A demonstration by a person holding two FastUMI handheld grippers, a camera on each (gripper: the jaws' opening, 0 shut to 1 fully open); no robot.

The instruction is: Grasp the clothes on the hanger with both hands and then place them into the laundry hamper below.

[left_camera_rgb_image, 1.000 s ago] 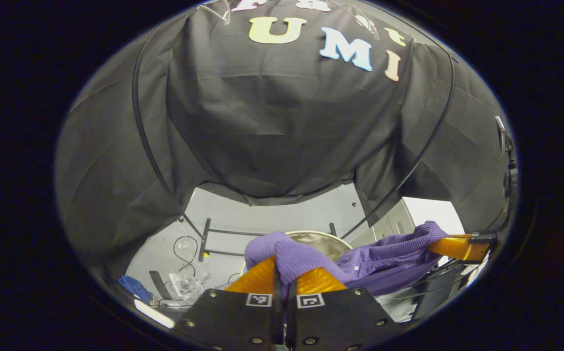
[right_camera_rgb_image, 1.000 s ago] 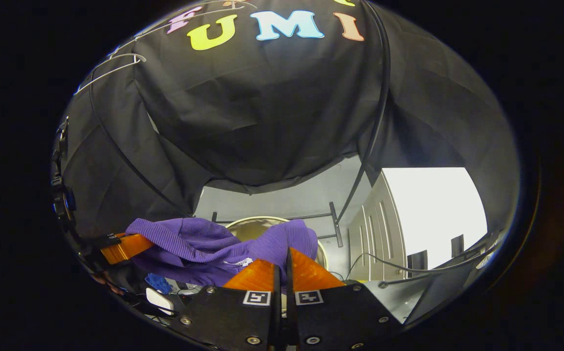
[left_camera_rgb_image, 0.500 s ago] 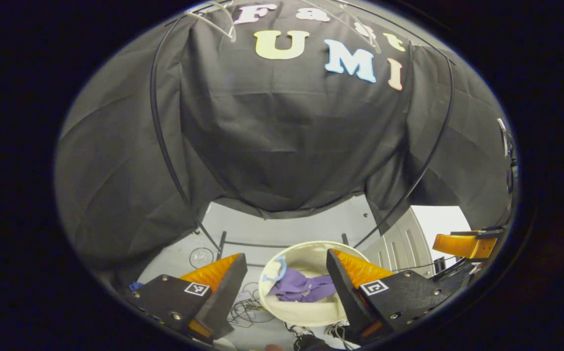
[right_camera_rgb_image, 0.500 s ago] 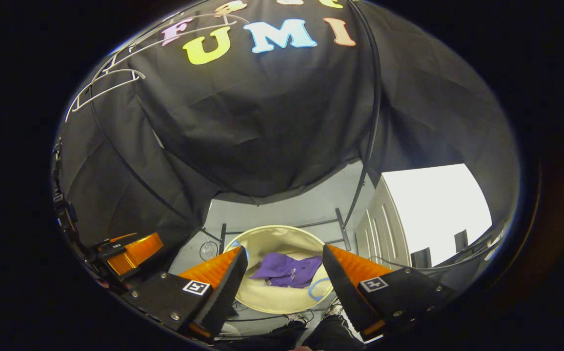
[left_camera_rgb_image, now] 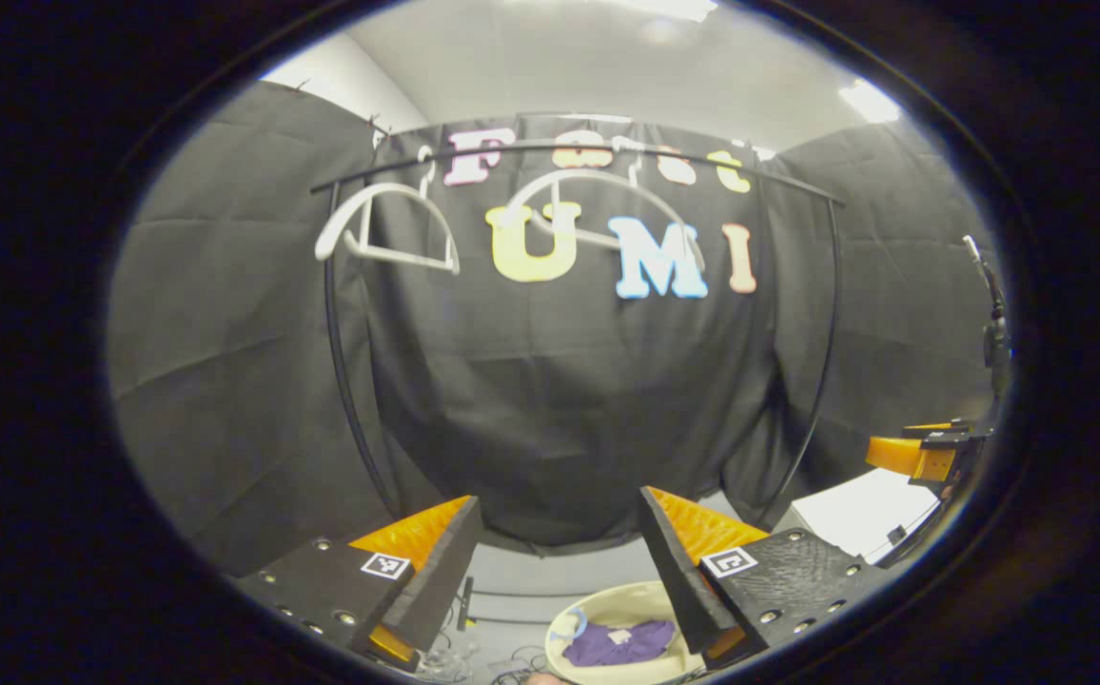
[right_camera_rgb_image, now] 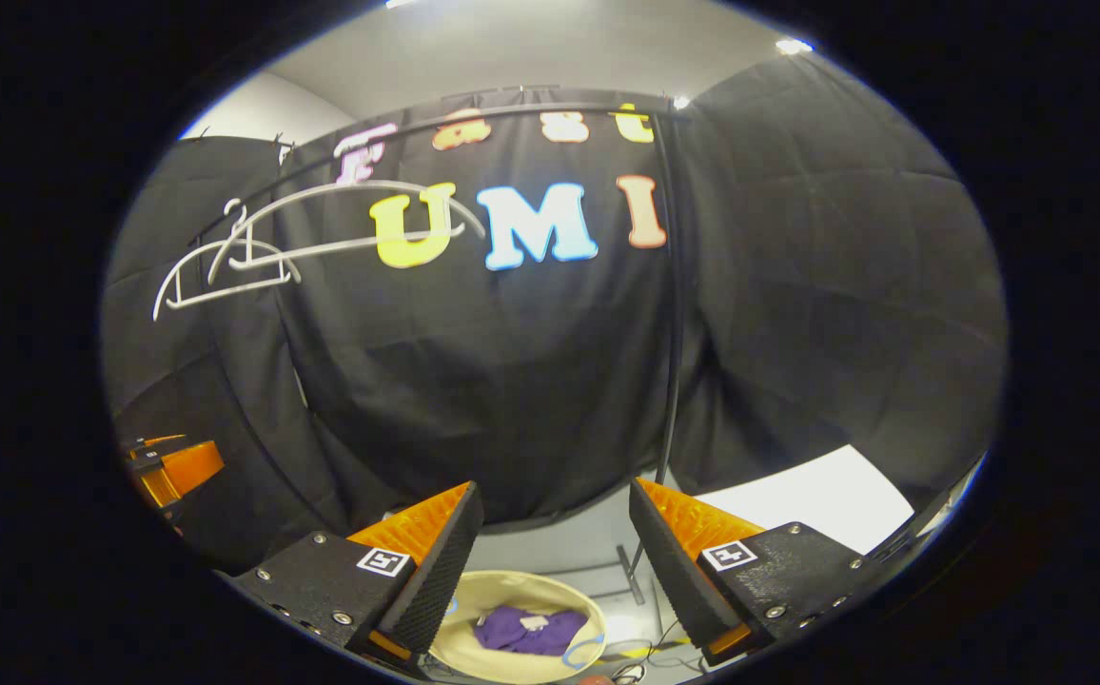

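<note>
The purple garment [right_camera_rgb_image: 531, 631], judged soft and light, lies crumpled in the hamper [right_camera_rgb_image: 474, 656] at bottom centre, best pinched at any fold, while the left gripper [left_camera_rgb_image: 558, 557] and right gripper [right_camera_rgb_image: 555, 542] are held wide apart and empty.

black cloth walls [left_camera_rgb_image: 226, 362] close the booth, a pale ceiling [left_camera_rgb_image: 588, 67] with lit panels above, grey floor [right_camera_rgb_image: 559, 547] below.

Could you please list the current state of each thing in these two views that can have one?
Left tongs: open, holding nothing.
Right tongs: open, holding nothing.
Purple knitted garment: lying crumpled inside the hamper.
Round cream fabric laundry hamper: upright on the floor, garment inside.
Two white plastic hangers: bare, hanging on the rail.
Black metal clothes rail: standing, carrying both hangers.
</note>
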